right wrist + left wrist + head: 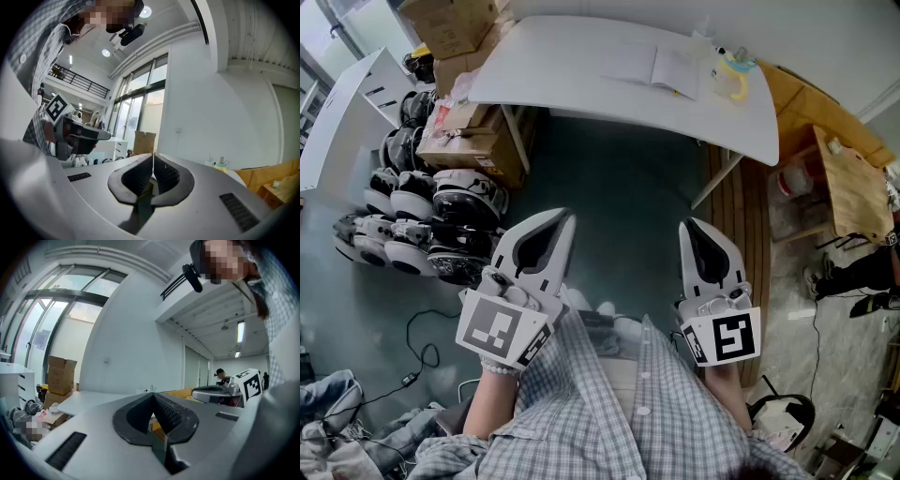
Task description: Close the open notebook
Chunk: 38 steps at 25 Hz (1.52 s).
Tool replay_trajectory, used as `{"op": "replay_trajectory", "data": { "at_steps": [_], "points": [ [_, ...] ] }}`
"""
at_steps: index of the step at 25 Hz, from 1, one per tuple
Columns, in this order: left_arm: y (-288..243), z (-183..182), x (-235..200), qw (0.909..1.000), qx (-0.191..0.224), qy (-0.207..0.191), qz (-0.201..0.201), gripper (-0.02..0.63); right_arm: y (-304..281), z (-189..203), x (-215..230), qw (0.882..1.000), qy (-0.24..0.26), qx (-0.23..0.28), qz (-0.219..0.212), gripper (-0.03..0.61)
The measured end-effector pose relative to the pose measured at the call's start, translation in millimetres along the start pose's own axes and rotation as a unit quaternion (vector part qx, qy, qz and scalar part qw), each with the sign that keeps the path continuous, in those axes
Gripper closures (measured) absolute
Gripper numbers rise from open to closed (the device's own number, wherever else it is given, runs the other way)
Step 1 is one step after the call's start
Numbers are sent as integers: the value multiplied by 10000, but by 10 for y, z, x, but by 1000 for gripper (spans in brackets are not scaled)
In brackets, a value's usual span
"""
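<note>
1. The ribbed pads (pixel 166 176) of the right gripper (pixel 153 161) meet at their tips. It is fully closed, with nothing between the jaws.
2. The left gripper (pixel 152 399) is the same, tips together and empty, with only a slit of background showing behind the contact point.
3. In the head view both grippers sit in the lower half of the frame, close to the person's checked shirt (pixel 600 403). They are side by side and aimed up the frame.
4. The notebook (pixel 658 67) lies open and flat on the white table (pixel 544 70) at the top centre, well apart from both grippers. Bare floor (pixel 619 169) lies between them, and a yellow item (pixel 733 80) sits just right of the notebook.
5. Judged from this, the task is at its approach step. The notebook is untouched and neither cover is lifted.
6. The next move probably calls for carrying the grippers forward to the table. One would then part its jaws at a cover's outer edge, pinch or get under it, and swing it over the spine. A thin cover lying flat may be awkward to catch.
</note>
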<state>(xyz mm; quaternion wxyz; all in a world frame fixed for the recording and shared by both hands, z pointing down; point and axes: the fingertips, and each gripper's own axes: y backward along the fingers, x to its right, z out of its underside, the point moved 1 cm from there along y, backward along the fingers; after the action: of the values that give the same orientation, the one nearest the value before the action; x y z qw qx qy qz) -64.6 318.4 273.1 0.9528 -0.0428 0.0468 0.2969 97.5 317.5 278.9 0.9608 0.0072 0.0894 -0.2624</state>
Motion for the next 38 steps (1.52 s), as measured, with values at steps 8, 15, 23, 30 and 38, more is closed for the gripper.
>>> {"op": "replay_trajectory", "data": {
  "at_steps": [8,15,23,30,38],
  "points": [
    [-84,-19,111,10000,-26,-28,27,607,48,3,131,9990,-431,103,0,555],
    [-49,33,171,10000,-33,-3,-60,607,114,100,178,9988,-490,26,37,555],
    [-94,106,165,9998,-179,19,-95,607,40,205,205,9986,-521,-108,-3,555],
    [-307,118,41,9996,-281,55,33,607,-89,290,314,9979,-562,-275,137,555],
    [-708,115,-224,9986,-453,35,269,607,-455,399,483,9966,-604,-449,323,555]
  ]
}}
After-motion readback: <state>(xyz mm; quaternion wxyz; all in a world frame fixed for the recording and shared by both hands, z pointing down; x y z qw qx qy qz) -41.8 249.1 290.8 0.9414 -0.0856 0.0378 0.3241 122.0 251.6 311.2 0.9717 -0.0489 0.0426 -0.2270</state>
